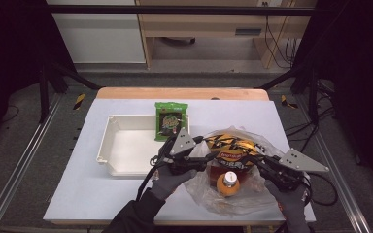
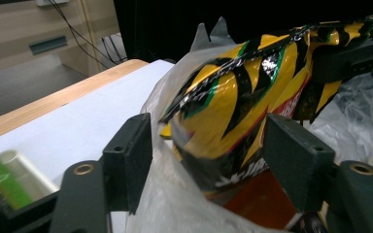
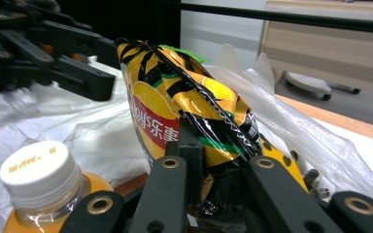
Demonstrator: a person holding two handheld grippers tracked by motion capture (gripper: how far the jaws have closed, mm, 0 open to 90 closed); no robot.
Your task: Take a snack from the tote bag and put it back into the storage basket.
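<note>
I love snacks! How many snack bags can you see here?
2. A yellow-and-black chip bag is held at the clear plastic bag by the right gripper; a green snack packet lies across the white tray's rim. More may hide inside.

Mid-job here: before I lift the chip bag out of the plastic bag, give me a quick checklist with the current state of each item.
1. Right gripper clamped on the chip bag: ok, jaws pinch its crimped end.
2. Left gripper holding: not ok, jaws stand open around the chip bag's other end and the plastic bag.
3. Plastic film clear of the left jaws: not ok, film lies between them.
4. Orange drink bottle free of the chip bag: cannot tell, it lies just under it in the bag.
5. White tray has room: ok, its floor is bare.
6. Green snack packet out of the way: ok, it leans at the tray's far right corner.
</note>
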